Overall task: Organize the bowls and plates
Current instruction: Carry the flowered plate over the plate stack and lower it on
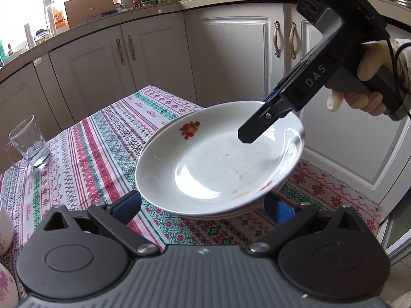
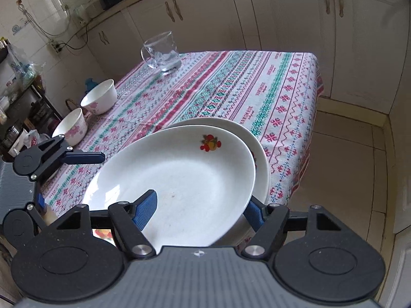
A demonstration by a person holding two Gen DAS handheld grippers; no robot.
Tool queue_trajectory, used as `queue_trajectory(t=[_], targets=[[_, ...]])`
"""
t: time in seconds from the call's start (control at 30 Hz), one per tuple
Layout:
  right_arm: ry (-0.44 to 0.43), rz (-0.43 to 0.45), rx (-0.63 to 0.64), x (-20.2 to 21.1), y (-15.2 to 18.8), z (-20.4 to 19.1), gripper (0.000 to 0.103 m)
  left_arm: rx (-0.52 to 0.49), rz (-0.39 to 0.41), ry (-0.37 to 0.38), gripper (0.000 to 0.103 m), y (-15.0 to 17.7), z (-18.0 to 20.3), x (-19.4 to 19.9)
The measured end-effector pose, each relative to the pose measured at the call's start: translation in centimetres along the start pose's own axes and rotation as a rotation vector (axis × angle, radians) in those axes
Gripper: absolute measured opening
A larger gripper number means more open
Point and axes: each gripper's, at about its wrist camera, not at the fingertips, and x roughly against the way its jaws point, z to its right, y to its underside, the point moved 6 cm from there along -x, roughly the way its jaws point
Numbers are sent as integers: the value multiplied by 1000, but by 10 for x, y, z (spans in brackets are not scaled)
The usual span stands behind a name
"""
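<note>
Right claw (image 2: 200, 209) pinches the rim of a tilted white fruit-print ceramic plate (image 2: 185, 169) above stacked plates (image 2: 262, 164); left claw (image 1: 205, 205) spread, empty, beside them.

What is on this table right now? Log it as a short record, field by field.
held: white ceramic plate with a fruit motif, tilted, rim clamped by right gripper
beneath: stack of white plates
left gripper: open, empty, beside the stack
also on table: clear glass mug; two white bowls with pink flowers
surface: striped patterned tablecloth
</note>
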Motion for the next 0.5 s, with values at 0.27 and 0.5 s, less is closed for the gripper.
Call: queue_trajectory(t=[0.27, 0.5], targets=[[30, -6, 14, 5, 1, -4, 78, 16, 1, 11, 101, 0, -2, -1], [72, -20, 37, 8, 2, -12, 85, 20, -1, 10, 101, 3, -3, -1]])
